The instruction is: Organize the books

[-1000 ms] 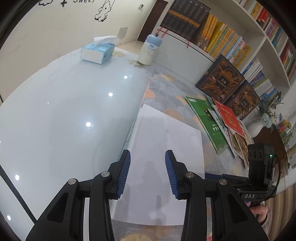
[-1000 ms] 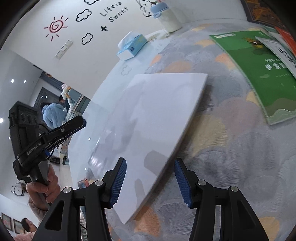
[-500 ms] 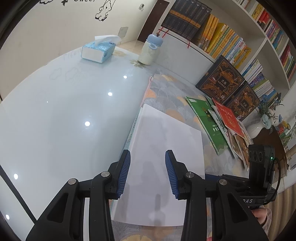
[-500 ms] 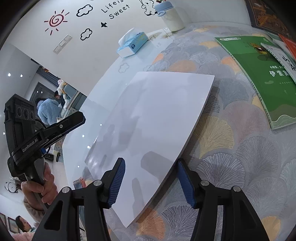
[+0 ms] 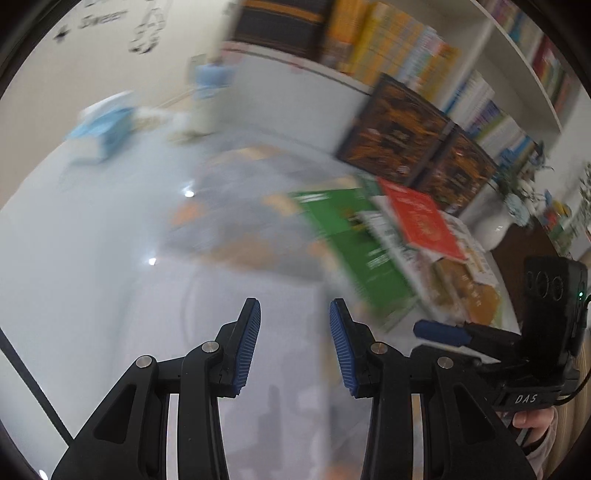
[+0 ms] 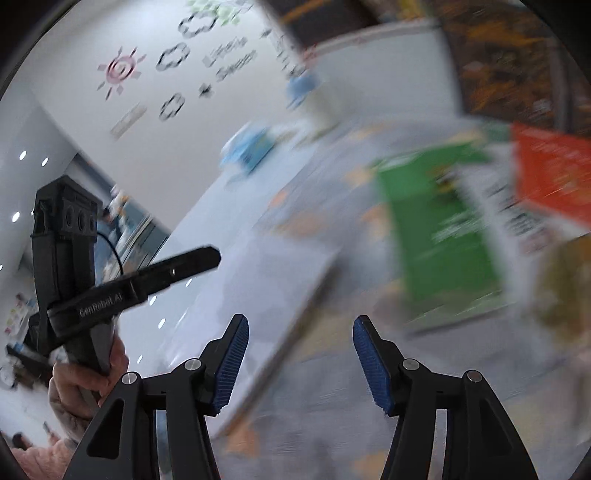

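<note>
Nearest: my left fingers (image 5: 294,347) and right fingers (image 6: 300,363), both parted and empty. Beneath: white book (image 5: 258,369), flat on bench (image 5: 74,258). Beyond: green book (image 5: 354,247) heading an overlapping row (awaiting sorting). Farthest: shelved books (image 5: 399,48).

"DAS" showed in white on the black body of the right gripper (image 5: 441,332), low at the right edge of the left wrist view. On the left gripper (image 6: 207,258), seen from the right wrist, the side of the arm read "GenRobot.AI". On the wall (image 5: 33,74) a blurred decal (image 5: 101,20) said "Sweet". The book covers carried print, all too smeared to make out.
</note>
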Demonstrator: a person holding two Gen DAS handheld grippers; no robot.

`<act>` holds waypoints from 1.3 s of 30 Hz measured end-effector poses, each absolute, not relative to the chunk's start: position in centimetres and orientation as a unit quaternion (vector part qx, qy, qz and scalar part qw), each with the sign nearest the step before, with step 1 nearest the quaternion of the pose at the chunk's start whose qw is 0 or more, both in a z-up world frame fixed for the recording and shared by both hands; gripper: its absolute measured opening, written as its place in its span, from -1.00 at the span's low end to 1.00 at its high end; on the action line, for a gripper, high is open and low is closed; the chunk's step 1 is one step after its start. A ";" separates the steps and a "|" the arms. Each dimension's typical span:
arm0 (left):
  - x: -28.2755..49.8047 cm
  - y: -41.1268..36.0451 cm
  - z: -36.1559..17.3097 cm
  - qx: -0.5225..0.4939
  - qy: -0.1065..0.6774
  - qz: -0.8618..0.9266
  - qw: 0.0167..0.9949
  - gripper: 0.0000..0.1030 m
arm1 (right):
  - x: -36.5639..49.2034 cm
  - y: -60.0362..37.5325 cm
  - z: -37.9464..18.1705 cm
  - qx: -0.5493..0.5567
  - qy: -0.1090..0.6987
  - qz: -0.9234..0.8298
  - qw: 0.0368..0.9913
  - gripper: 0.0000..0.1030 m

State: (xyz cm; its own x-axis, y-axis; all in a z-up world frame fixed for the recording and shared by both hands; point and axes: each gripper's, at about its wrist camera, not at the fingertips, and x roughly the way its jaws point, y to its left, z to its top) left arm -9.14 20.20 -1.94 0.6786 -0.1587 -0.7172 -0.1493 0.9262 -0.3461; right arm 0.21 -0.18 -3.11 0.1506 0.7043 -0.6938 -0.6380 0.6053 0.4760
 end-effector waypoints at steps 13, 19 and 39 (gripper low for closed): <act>11.8 6.6 -6.2 -0.199 0.417 -0.095 0.882 -0.29 | 17.2 -21.0 -3.5 0.220 0.434 0.261 0.833 -0.06; 13.6 5.0 -9.1 -0.203 0.434 -0.090 0.873 -0.34 | 20.1 -22.8 -7.4 0.270 0.471 0.278 0.792 -0.10; 10.7 3.6 -7.3 -0.097 0.474 -0.108 0.868 -0.34 | 18.4 -20.0 -7.5 0.163 0.507 0.265 0.804 -0.25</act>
State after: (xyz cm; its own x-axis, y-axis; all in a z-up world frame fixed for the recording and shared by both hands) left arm 10.73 3.58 -7.32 0.5269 -0.2797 -0.8026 0.0957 0.9578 -0.2709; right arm 18.41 -20.04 -7.47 0.3450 0.5908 -0.7293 -0.2600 0.8068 0.5305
